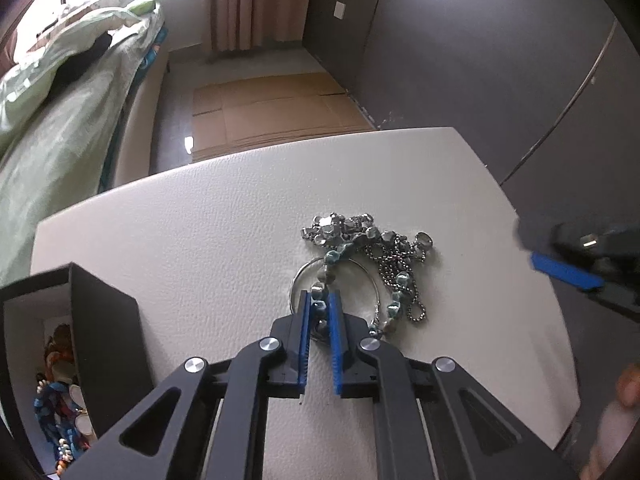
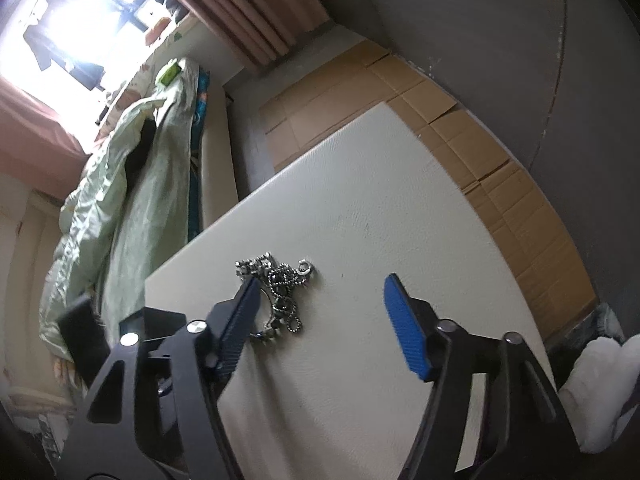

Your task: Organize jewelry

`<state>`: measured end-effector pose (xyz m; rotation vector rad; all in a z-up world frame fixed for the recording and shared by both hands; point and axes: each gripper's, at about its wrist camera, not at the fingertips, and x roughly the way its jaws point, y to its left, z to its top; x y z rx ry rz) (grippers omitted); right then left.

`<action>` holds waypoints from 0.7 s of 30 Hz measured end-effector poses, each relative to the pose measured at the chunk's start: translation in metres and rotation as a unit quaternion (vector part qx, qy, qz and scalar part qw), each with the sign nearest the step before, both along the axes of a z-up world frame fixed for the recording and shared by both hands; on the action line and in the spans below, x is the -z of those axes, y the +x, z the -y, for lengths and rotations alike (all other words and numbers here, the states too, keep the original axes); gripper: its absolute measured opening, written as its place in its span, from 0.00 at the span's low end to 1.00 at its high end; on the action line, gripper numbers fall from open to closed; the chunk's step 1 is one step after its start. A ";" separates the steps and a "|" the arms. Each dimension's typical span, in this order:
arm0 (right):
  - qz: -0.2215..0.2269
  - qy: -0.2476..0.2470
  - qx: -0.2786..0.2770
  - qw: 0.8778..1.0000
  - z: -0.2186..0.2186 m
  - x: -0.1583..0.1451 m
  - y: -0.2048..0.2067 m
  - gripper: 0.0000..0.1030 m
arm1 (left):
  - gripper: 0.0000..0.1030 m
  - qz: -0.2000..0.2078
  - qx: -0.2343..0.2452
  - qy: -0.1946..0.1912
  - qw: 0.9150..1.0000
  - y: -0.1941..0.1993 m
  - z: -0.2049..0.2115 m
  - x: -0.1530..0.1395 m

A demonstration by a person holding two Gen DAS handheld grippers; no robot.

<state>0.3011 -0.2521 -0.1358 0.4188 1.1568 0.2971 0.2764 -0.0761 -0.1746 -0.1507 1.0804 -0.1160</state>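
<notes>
A tangle of silver chains, a thin hoop and a strand of blue-green beads, the jewelry pile (image 1: 360, 256), lies on the white leather-textured table (image 1: 200, 216). My left gripper (image 1: 320, 299) is shut on the bead strand (image 1: 322, 280) at the pile's near side. The right gripper (image 2: 320, 285) stands open just right of the pile (image 2: 280, 280), with nothing between its fingers; its left finger overlaps the chains in that view. One blue pad of the right gripper (image 1: 568, 269) shows blurred at the right edge of the left wrist view.
A black open box (image 1: 104, 332) holding colourful jewelry (image 1: 60, 400) stands at the table's left corner, also the box (image 2: 160, 322). Beyond the table lie flattened cardboard (image 1: 272, 108), a bed with a green quilt (image 1: 60, 120) and a dark wall (image 1: 480, 60).
</notes>
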 end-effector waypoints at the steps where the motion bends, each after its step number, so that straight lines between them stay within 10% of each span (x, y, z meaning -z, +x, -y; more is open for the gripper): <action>1: -0.003 -0.001 -0.003 1.000 -0.002 0.003 0.001 0.54 | 0.06 0.000 -0.001 -0.015 1.000 -0.001 -0.004 -0.001; 21: 0.005 -0.087 -0.052 0.995 -0.058 0.029 0.020 0.35 | 0.06 0.078 -0.010 -0.105 0.991 -0.019 -0.050 -0.074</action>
